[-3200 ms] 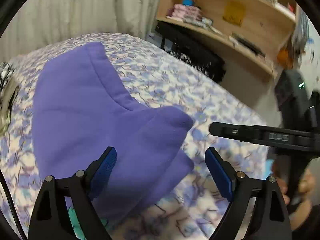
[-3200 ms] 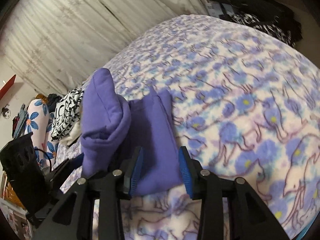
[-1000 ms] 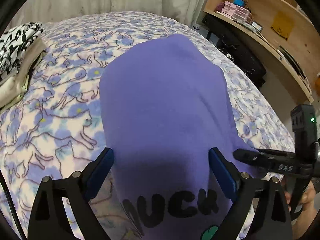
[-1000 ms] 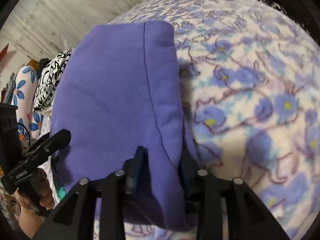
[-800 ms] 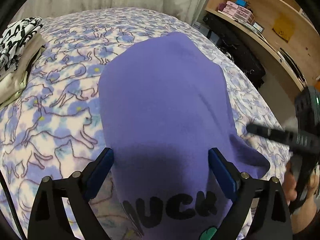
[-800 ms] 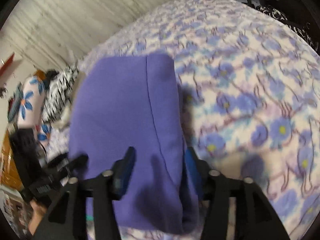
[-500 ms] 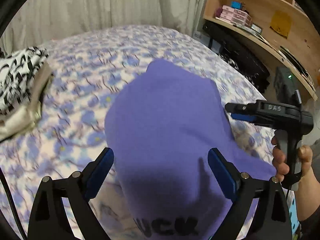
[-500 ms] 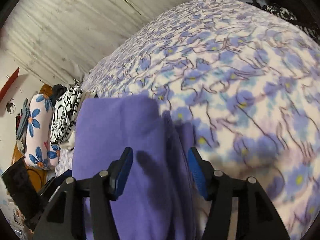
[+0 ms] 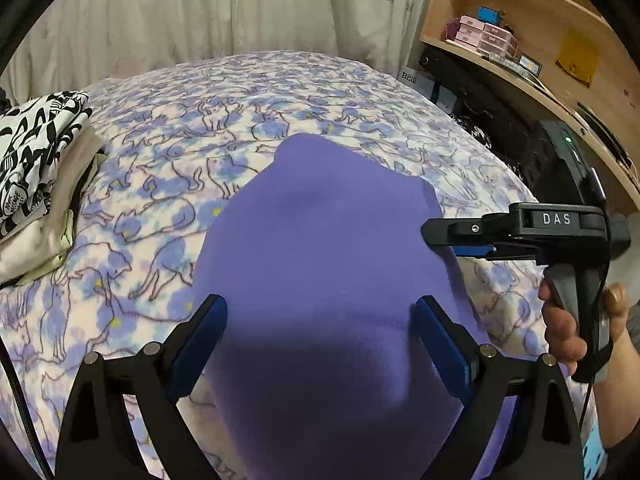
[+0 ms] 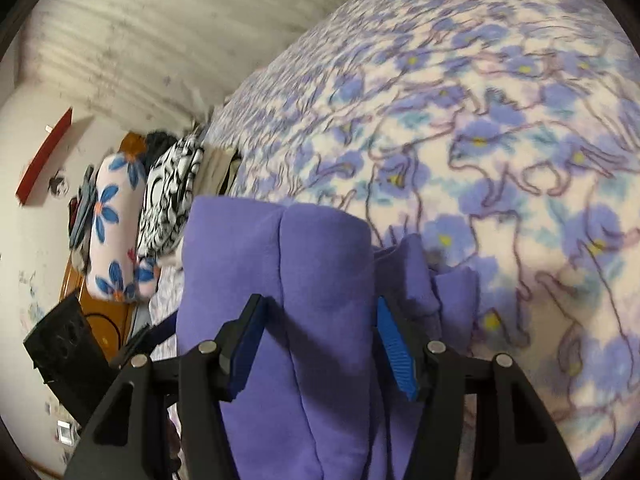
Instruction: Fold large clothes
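Observation:
A purple hoodie (image 9: 320, 248) lies folded on the cat-print bedspread (image 9: 168, 184). My left gripper (image 9: 318, 330) is open and hovers above its near part, touching nothing. My right gripper (image 10: 320, 334) is open above the hoodie's folded right edge (image 10: 320, 264); seen from the side in the left wrist view (image 9: 452, 236), it hangs just beside the hoodie, with the gap between its fingers not showing there. In the right wrist view the hoodie shows as thick rolled layers with loose folds (image 10: 424, 280) on the right.
A stack of folded clothes, black-and-white print on top (image 9: 36, 168), sits at the bed's left side. A flowered pillow (image 10: 116, 232) lies beyond it. Wooden shelves (image 9: 532, 40) with boxes and dark bags (image 9: 472, 108) stand at the right. A curtain (image 9: 200, 12) hangs behind.
My right gripper let go of the hoodie's edge and opened. Both grippers lifted and drew back, so the hoodie looks smaller and lies flat on the bed.

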A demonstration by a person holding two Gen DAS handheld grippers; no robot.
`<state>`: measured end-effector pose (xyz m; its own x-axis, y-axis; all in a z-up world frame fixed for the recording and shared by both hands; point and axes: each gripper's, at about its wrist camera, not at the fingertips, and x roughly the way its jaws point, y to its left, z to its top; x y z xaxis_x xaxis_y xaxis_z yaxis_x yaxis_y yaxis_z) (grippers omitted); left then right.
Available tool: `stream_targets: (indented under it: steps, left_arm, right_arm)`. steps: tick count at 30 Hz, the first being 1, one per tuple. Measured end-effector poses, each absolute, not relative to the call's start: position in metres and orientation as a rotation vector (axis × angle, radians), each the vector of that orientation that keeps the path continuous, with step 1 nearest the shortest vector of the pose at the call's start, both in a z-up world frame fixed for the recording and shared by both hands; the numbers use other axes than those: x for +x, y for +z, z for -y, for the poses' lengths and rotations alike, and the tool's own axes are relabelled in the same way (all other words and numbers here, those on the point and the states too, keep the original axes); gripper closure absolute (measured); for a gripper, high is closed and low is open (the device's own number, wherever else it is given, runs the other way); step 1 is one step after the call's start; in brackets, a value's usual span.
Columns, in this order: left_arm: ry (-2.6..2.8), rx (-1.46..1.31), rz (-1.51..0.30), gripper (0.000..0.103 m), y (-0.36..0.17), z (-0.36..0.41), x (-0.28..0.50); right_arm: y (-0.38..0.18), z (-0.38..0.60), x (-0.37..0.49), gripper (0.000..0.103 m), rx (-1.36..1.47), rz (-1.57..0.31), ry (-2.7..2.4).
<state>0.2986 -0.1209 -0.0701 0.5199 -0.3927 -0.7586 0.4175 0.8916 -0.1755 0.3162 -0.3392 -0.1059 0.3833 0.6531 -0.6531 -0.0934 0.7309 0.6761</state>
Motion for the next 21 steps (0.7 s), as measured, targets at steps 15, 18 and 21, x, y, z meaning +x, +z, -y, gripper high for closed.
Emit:
stream_targets:
  steps: [15,18,21]
  left_arm:
    - [-0.509,0.012,-0.926,0.01,-0.054,0.12,0.306]
    - [-0.479,0.004,-0.956,0.01,-0.058,0.116,0.312]
    - [-0.485,-0.023,-0.998,0.01,-0.069,0.121,0.317]
  right_arm:
    - [-0.076,0.341,0.266,0.093,0.351,-1.006,0.178]
    - [-0.083,0.355,0.258,0.093,0.311,-1.022,0.087]
    - [-0.107,0.356,0.263,0.093,0.297,-1.084,0.036]
